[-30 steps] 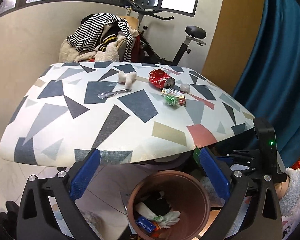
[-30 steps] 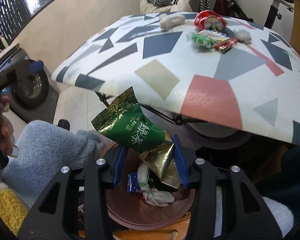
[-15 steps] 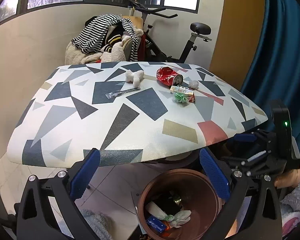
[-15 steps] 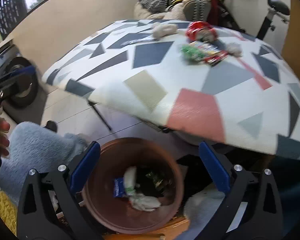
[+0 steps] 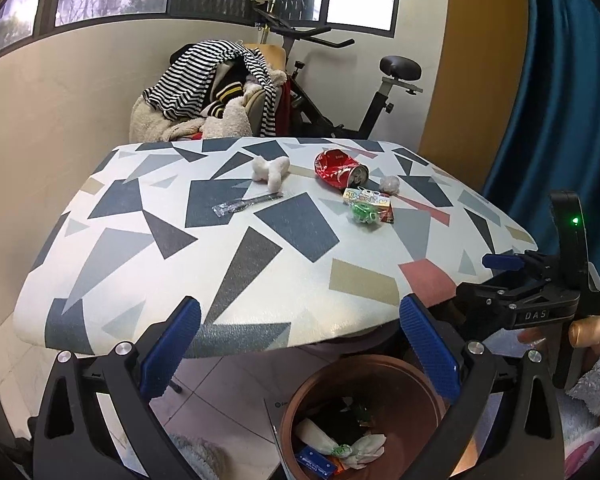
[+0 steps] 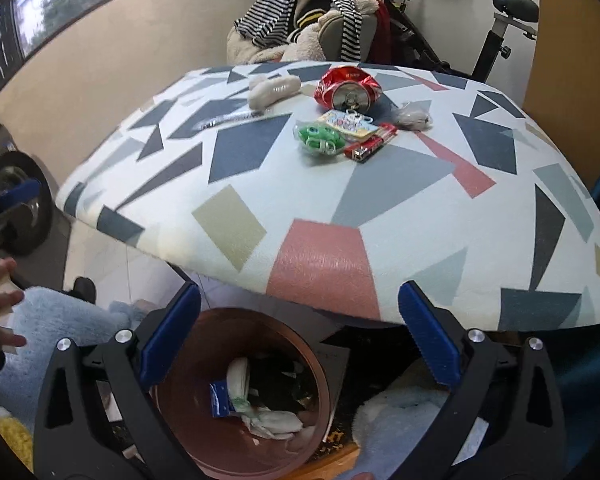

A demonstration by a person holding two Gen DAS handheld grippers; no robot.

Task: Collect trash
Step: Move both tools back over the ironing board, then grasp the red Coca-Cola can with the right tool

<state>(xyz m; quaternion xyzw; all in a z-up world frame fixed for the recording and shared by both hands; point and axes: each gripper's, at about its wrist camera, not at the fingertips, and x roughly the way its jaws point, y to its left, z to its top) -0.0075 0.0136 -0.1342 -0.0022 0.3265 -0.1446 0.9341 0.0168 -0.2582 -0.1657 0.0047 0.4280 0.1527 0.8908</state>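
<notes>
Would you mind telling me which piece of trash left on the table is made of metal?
The crushed red can, lying on its side at the far end with its silver top facing the camera. The other pieces nearby are soft tissue wads and plastic wrappers.

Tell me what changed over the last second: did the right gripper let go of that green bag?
Yes. The right gripper opened and dropped the green snack bag into the brown bin, then lifted back toward the table. The left gripper stayed open and empty; the crushed can and wrappers are unmoved.
</notes>
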